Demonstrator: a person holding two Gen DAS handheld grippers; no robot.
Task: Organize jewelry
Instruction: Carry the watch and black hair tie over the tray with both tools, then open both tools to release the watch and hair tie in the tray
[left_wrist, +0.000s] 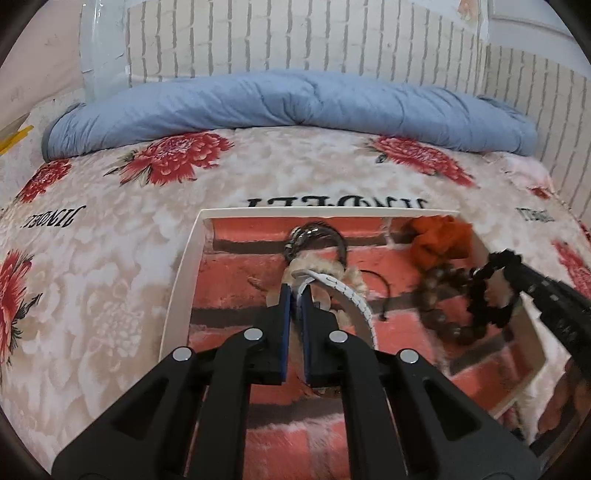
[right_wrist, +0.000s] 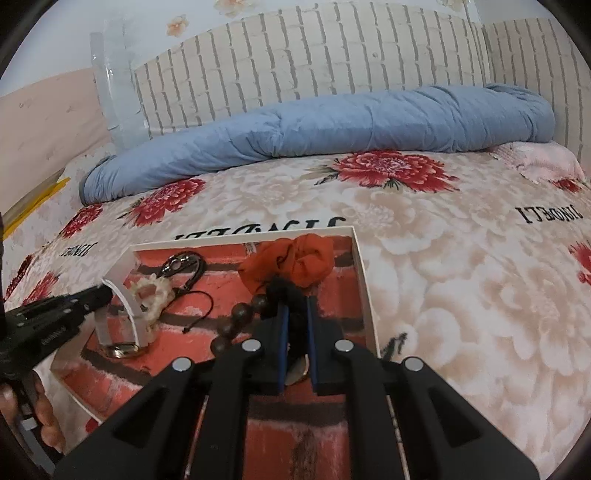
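Observation:
A white-rimmed tray (left_wrist: 183, 280) (right_wrist: 365, 284) with a red brick-pattern lining lies on the bed. My left gripper (left_wrist: 296, 287) (right_wrist: 106, 292) is shut on a white band (left_wrist: 351, 291) (right_wrist: 127, 308), which ends in a gold piece (right_wrist: 125, 350) resting on the tray floor. My right gripper (right_wrist: 295, 308) (left_wrist: 511, 266) is shut on a black scrunchie (right_wrist: 290, 291) (left_wrist: 487, 295) over the tray's right part. Inside the tray lie an orange scrunchie (left_wrist: 439, 240) (right_wrist: 301, 260), a brown bead bracelet (left_wrist: 443, 295) (right_wrist: 236, 321), a beige fluffy scrunchie (right_wrist: 151, 295), a black cord with a metal clasp (left_wrist: 314, 236) (right_wrist: 181, 264) and a thin black tie (right_wrist: 199, 306).
The bed is covered by a cream blanket with red flowers (left_wrist: 177, 158) (right_wrist: 461, 280). A rolled blue quilt (left_wrist: 288, 99) (right_wrist: 332, 125) lies along the brick-pattern wall (left_wrist: 295, 33). A clear plastic piece (right_wrist: 114, 85) stands at the back left. A person's hand (right_wrist: 44, 417) holds the left gripper.

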